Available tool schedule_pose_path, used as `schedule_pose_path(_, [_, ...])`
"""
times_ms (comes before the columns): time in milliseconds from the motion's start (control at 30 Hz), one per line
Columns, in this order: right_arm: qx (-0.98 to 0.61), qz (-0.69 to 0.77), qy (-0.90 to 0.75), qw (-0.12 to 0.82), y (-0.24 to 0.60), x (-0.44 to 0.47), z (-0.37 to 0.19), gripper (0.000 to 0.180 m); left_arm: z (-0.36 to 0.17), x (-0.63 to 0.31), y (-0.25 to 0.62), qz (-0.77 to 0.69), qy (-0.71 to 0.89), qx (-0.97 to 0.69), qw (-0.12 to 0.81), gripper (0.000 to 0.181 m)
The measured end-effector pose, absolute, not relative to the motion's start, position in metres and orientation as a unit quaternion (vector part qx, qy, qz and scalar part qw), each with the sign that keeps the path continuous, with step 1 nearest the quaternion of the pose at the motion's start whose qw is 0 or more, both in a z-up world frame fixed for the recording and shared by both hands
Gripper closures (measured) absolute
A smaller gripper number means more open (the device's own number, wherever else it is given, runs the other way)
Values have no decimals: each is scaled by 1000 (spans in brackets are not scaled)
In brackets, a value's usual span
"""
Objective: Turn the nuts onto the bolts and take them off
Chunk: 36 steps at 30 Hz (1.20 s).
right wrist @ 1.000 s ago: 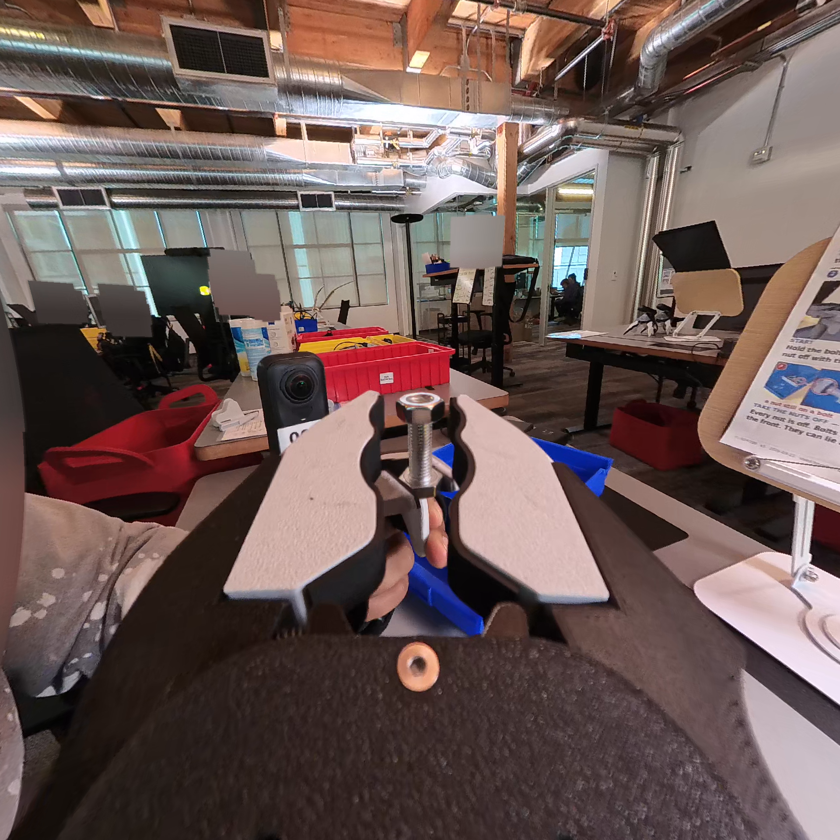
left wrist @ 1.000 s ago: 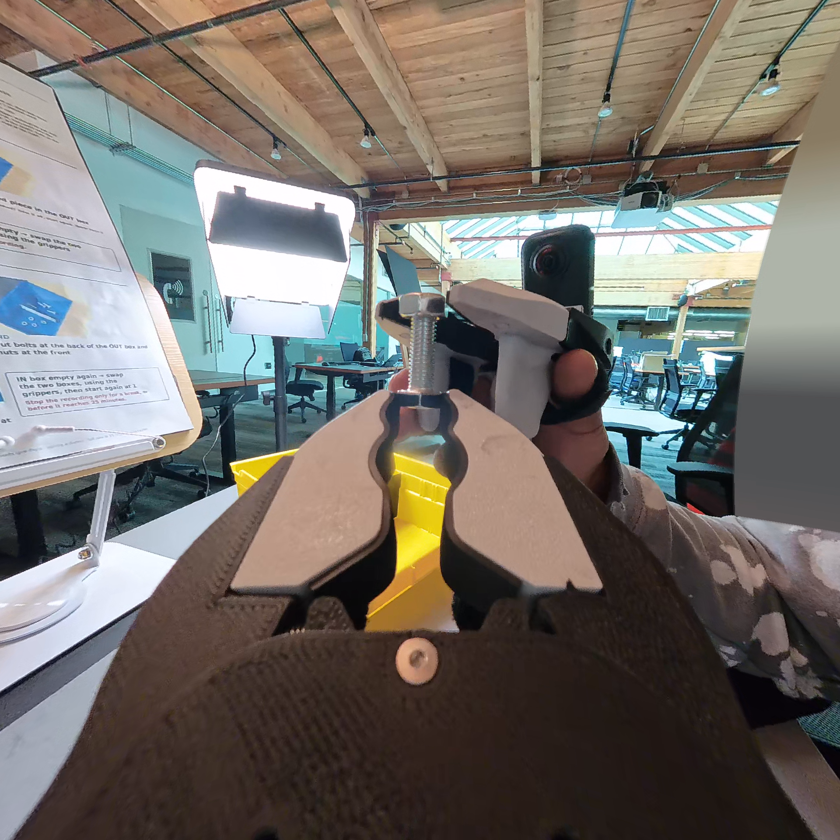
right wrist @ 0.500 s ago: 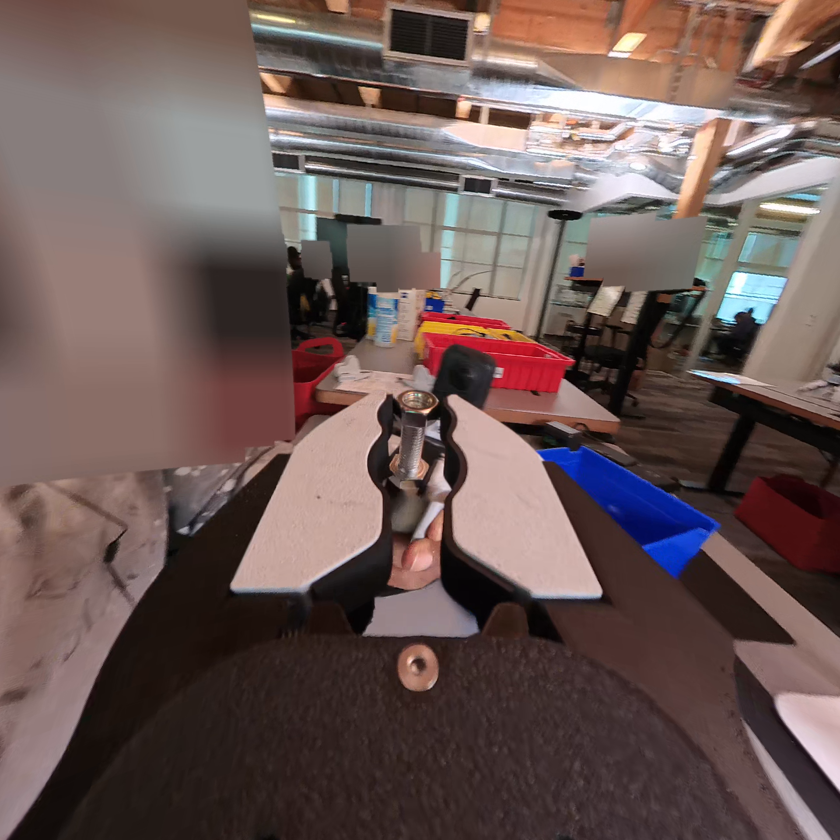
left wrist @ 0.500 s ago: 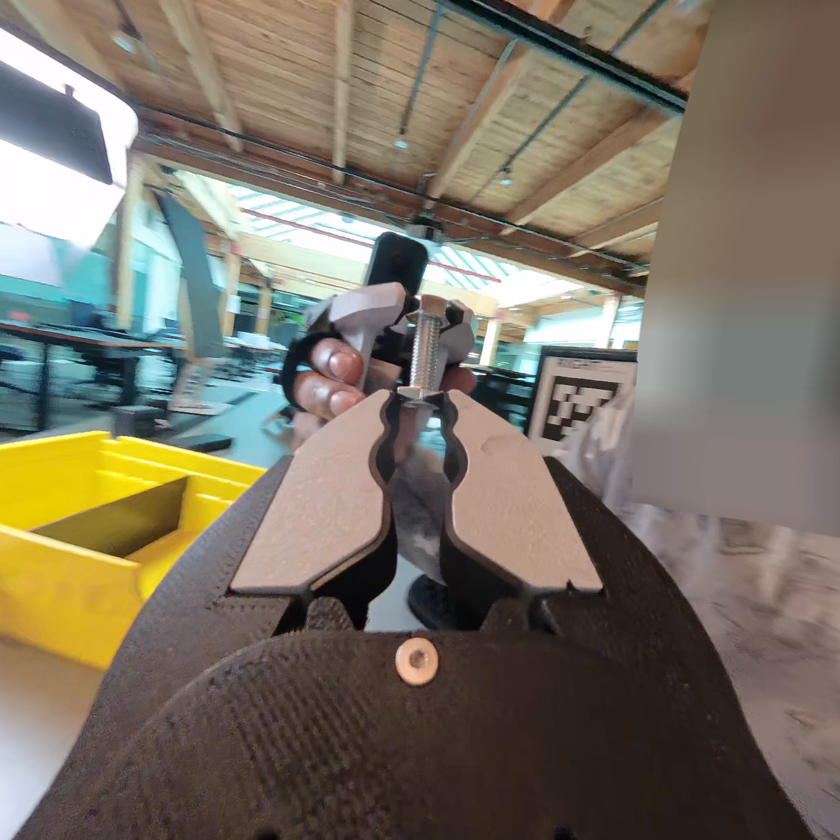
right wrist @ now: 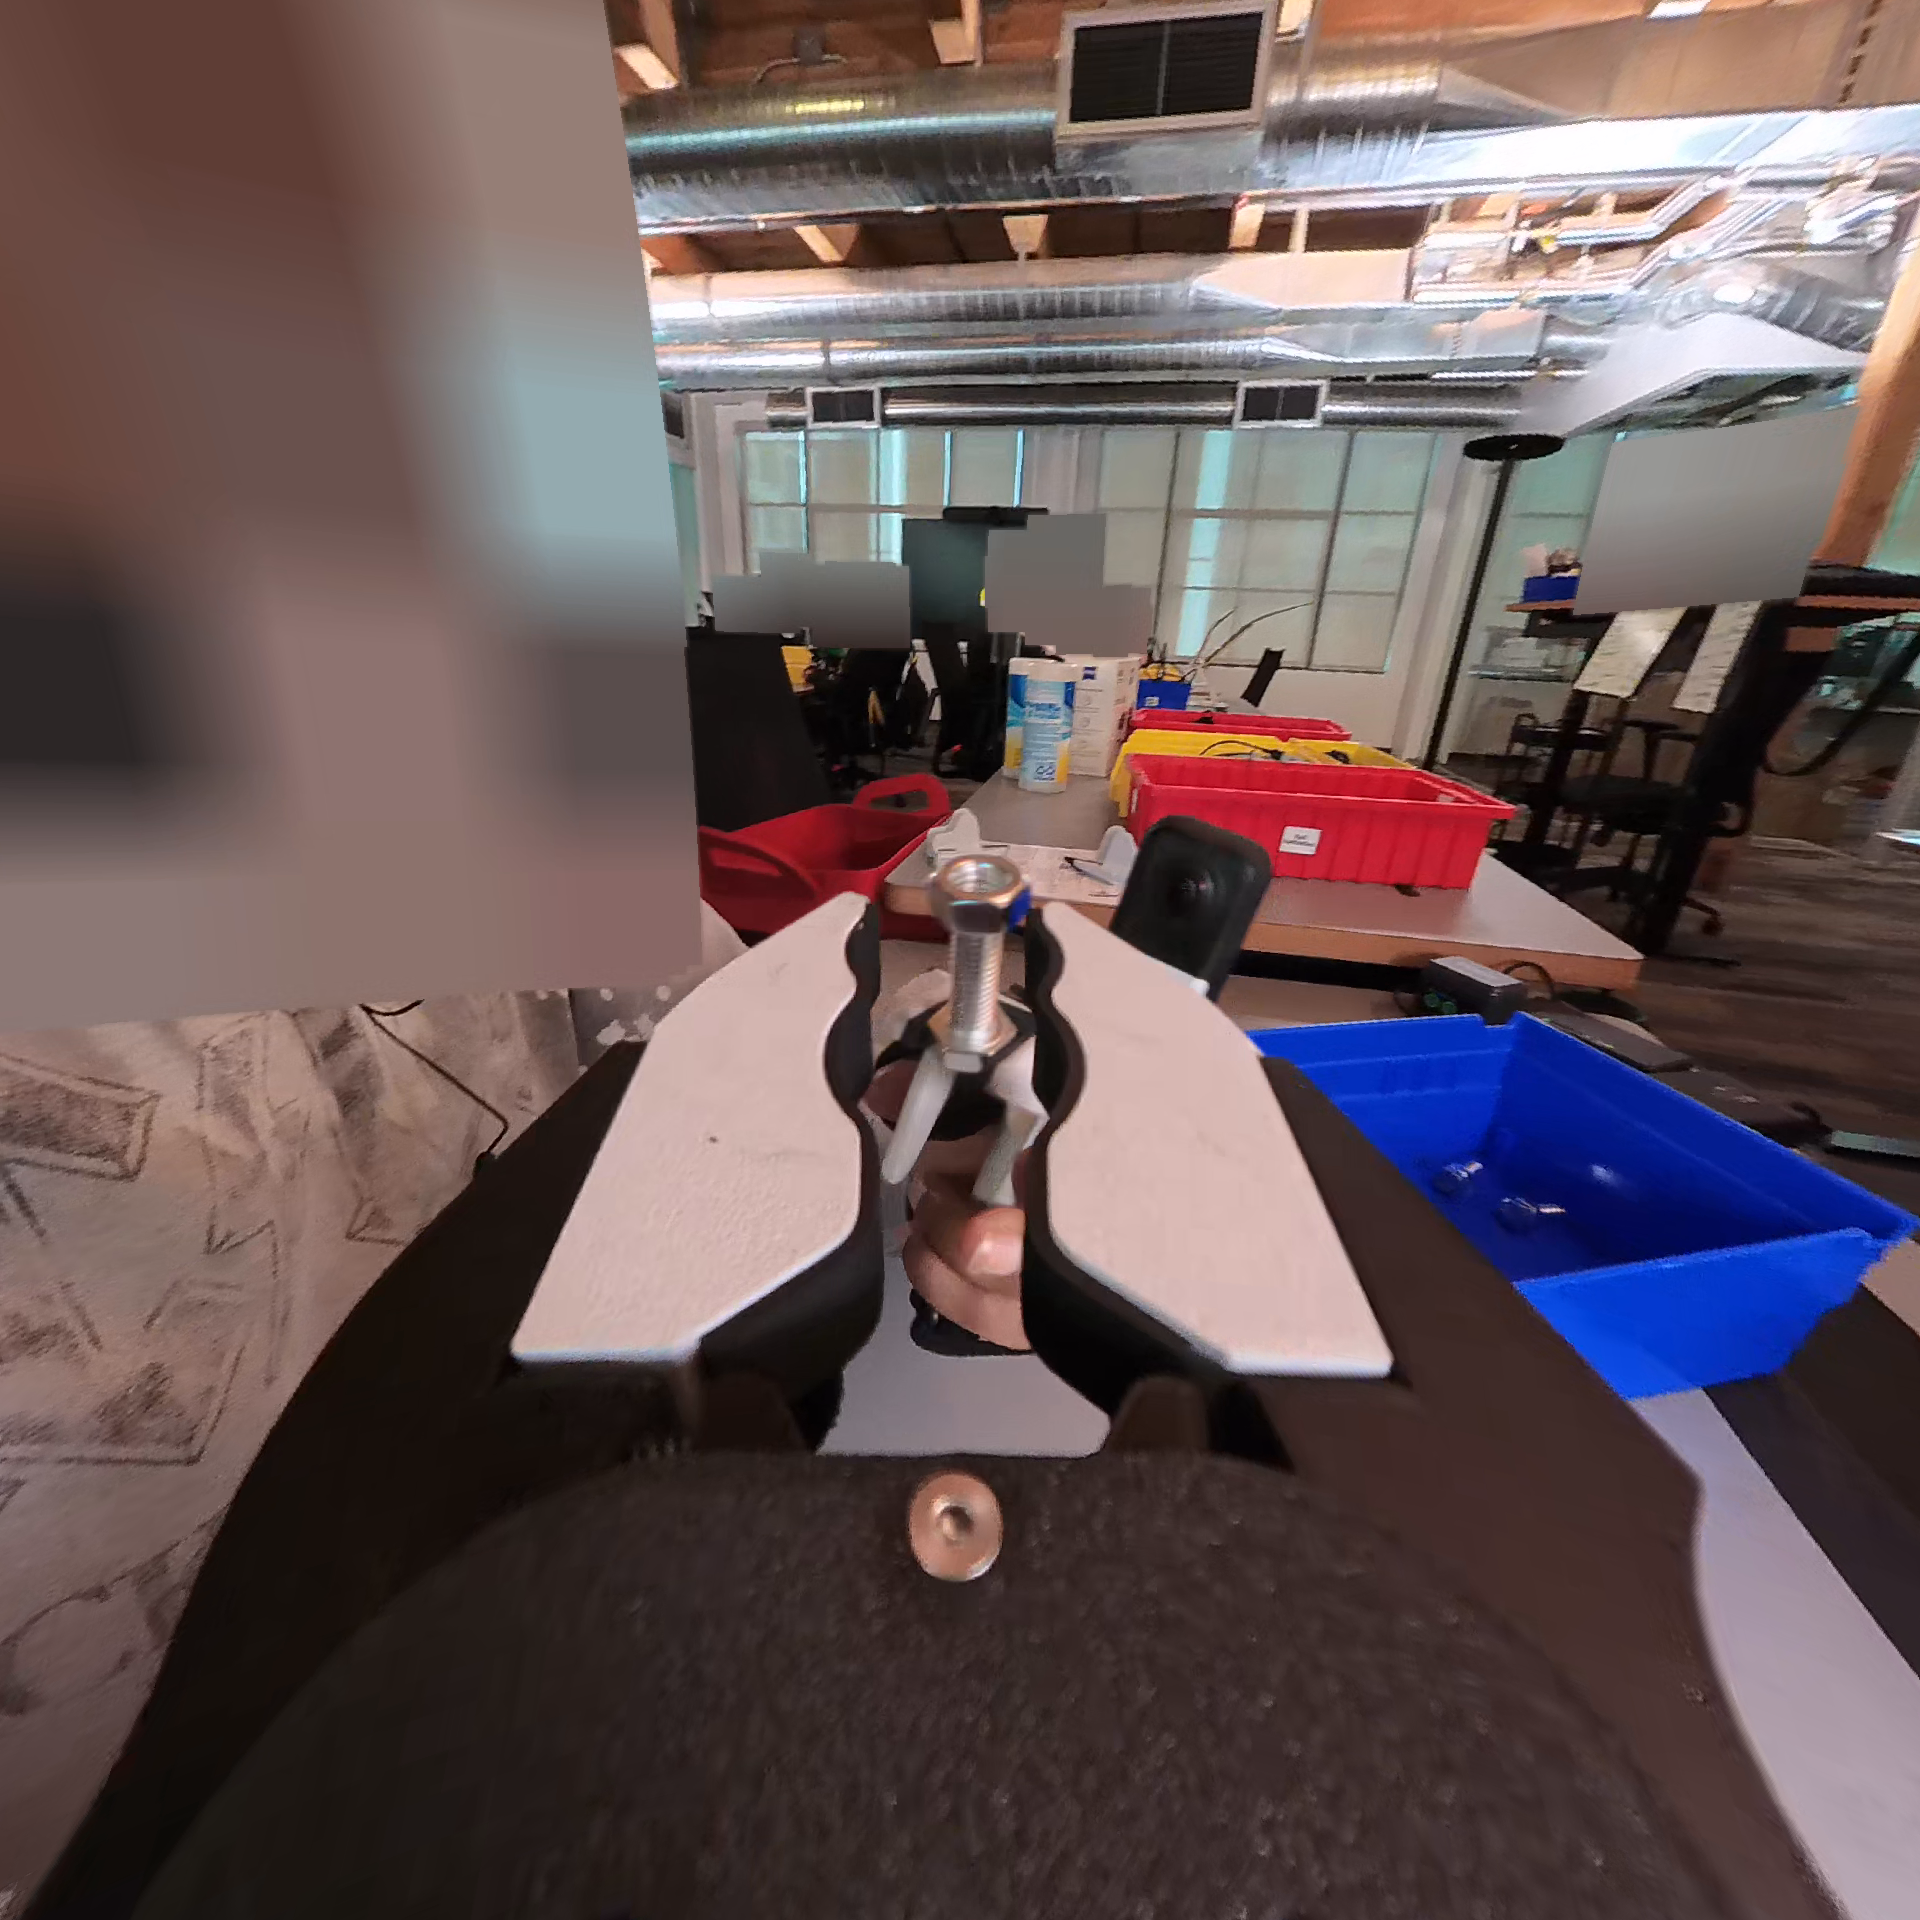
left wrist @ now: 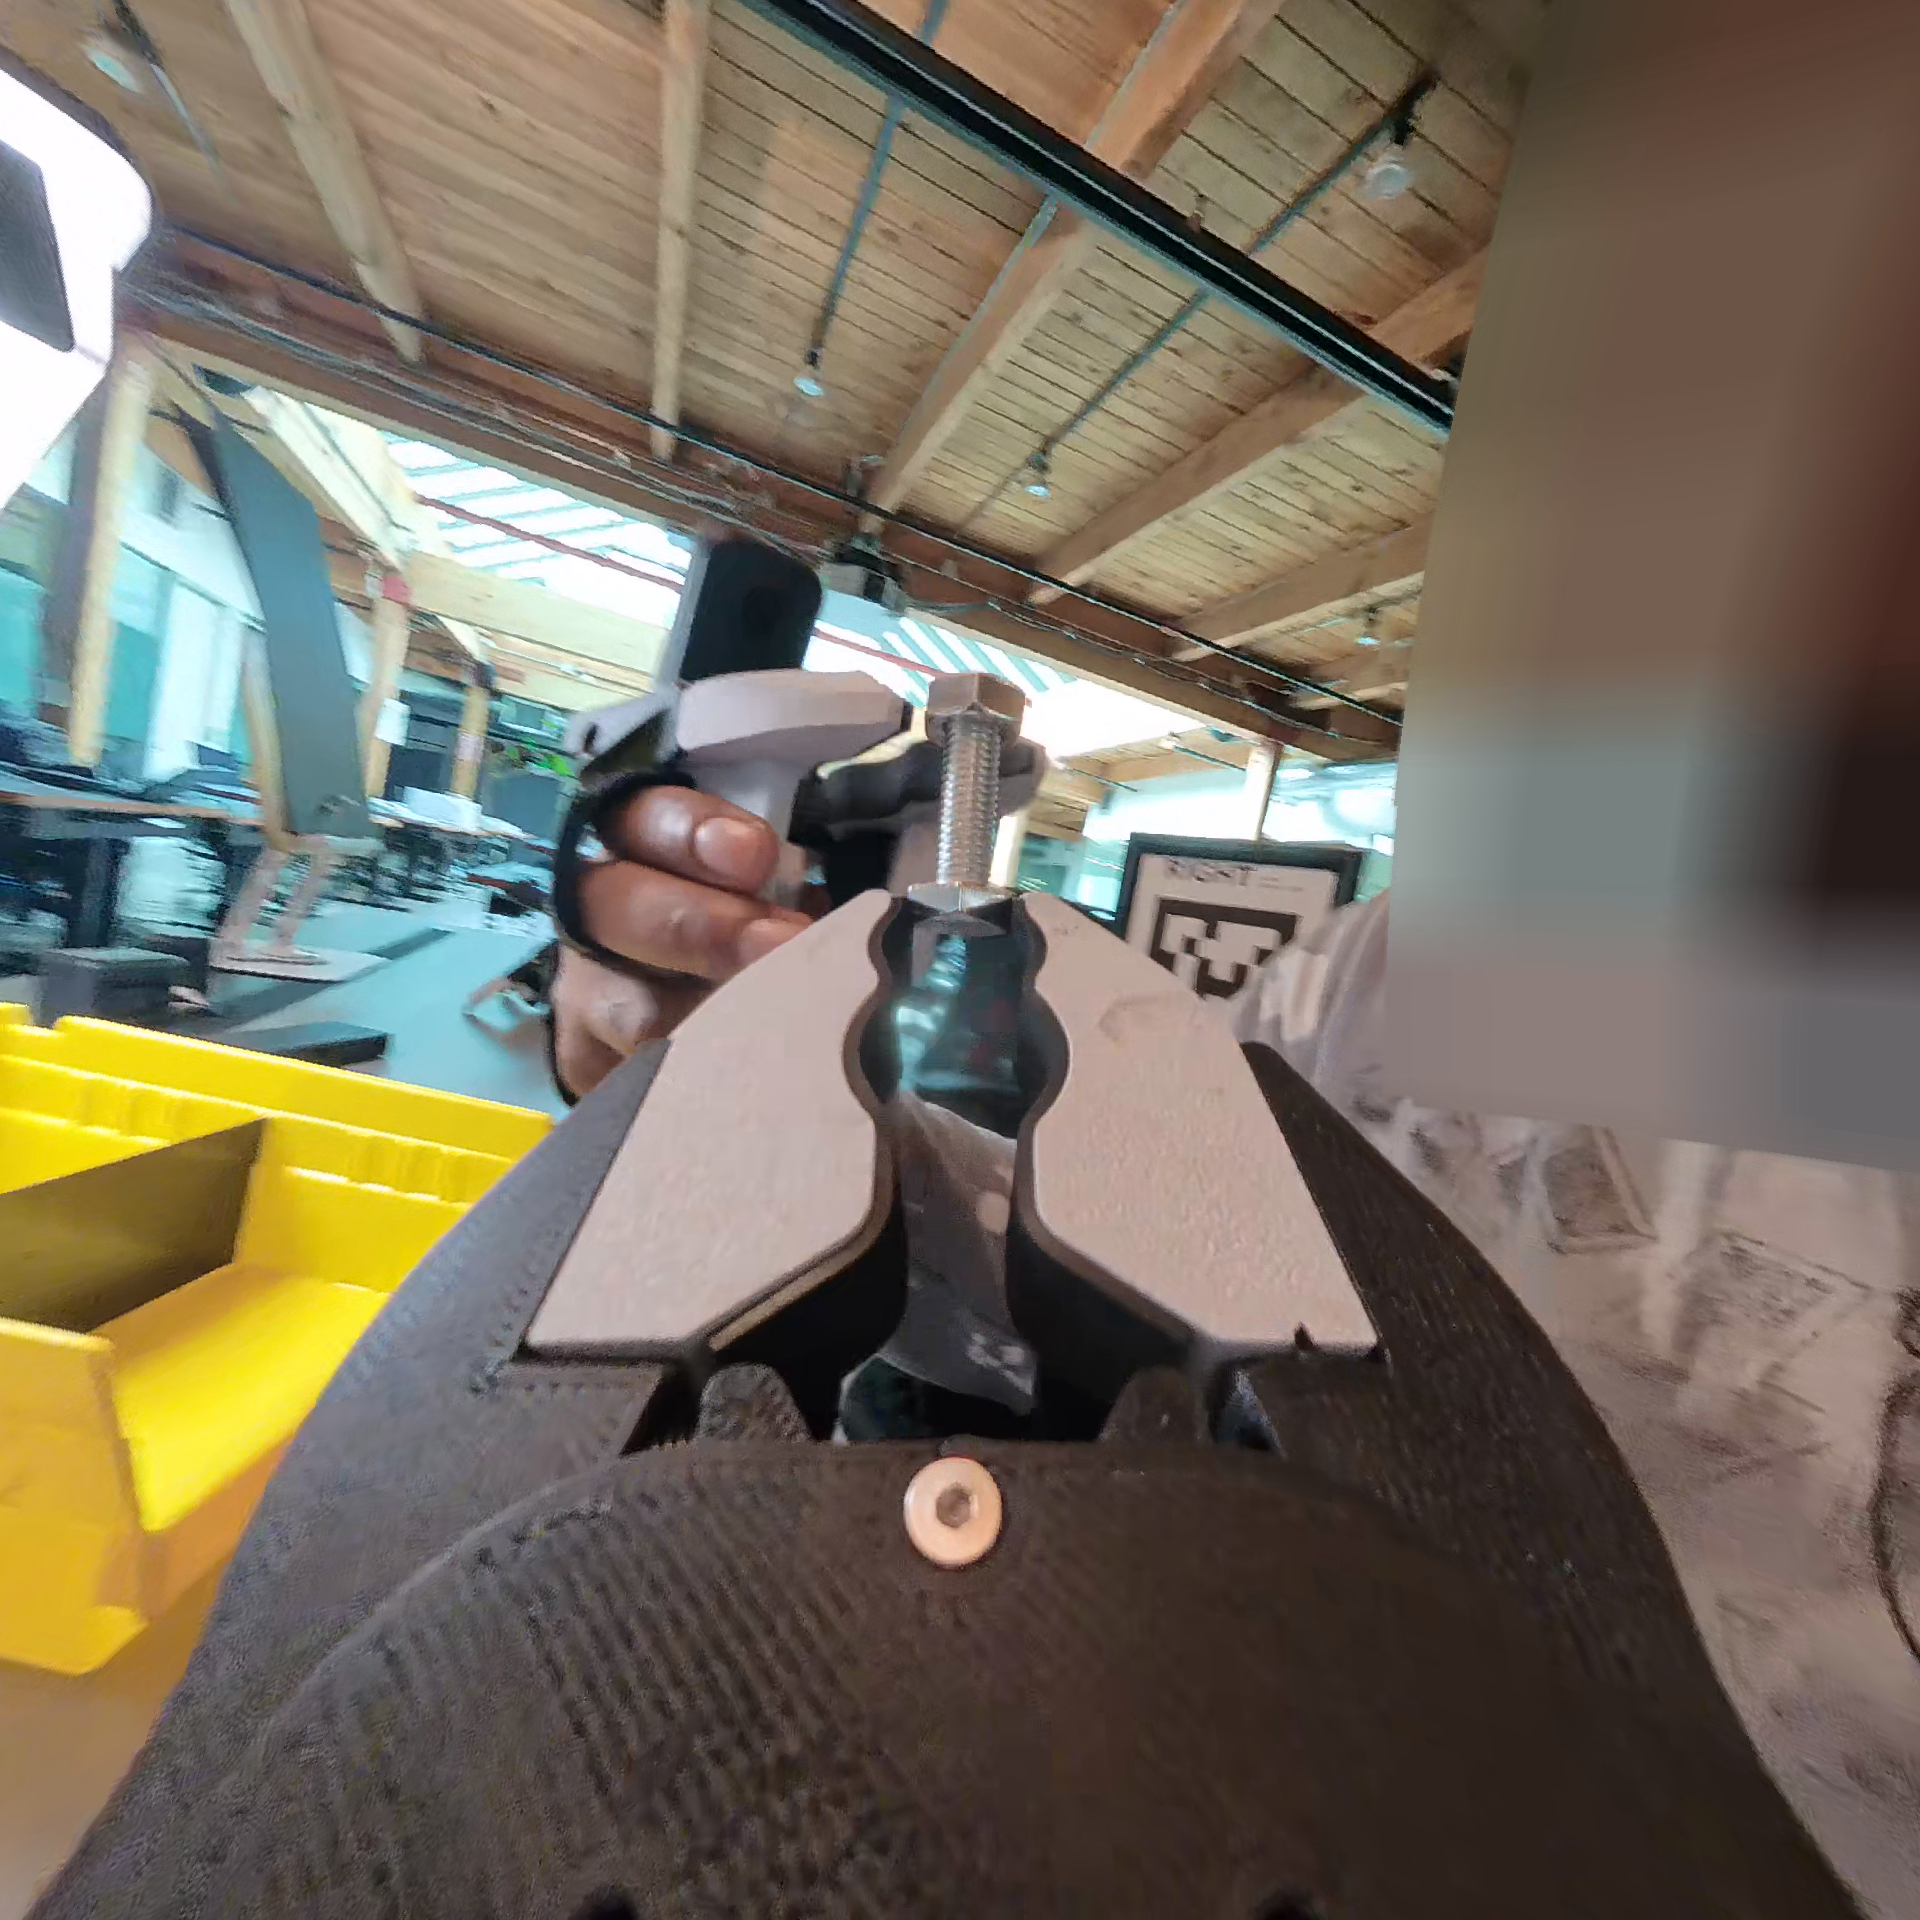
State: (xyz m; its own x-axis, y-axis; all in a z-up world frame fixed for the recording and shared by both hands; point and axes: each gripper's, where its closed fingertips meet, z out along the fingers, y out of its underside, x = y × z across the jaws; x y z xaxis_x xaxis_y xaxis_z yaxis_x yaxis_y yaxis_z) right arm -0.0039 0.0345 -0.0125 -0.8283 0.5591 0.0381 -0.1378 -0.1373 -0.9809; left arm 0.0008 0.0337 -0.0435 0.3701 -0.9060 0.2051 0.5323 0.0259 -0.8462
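Bolt (left wrist: pixel 964 805) between both jaws, nut (right wrist: pixel 975 891) at tip

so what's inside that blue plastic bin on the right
The blue plastic bin holds at least two small bolt-like pieces lying loose on its floor, tinted blue. Its near wall and the right gripper cover the front and left portion, so more could be there.

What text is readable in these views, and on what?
I won't quote writing; here is what bears it.
Marker card, left wrist view: a short line above the pattern.
Two wipes tubs: printed labels.
White box: small print.
Red bin: white sticker, too small to read.
Hanging sheets: too small to read.
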Motion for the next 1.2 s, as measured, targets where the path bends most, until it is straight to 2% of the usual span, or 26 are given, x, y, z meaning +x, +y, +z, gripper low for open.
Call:
schedule_pose_path(233, [-284,693,-554,363,58,-48,-6,149,-40,-46,58,-376,85,-477,790,163])
schedule_pose_path(500, [-373,668,-503,403,59,-74,-9,151,-43,-62,64,-238,22,-491,838,163])
schedule_pose_path(833, [-382,663,-483,426,70,-69,0,161,-30,-63,55,-248,25,-461,851,163])
schedule_pose_path(1033, [-366,673,-498,408,56,-68,0,152,-33,-60,57,-254,32,-465,847,163])
schedule_pose_path(1200, [-366,672,-500,405,56,-68,-1,153,-33,-57,56,-259,36,-464,847,163])
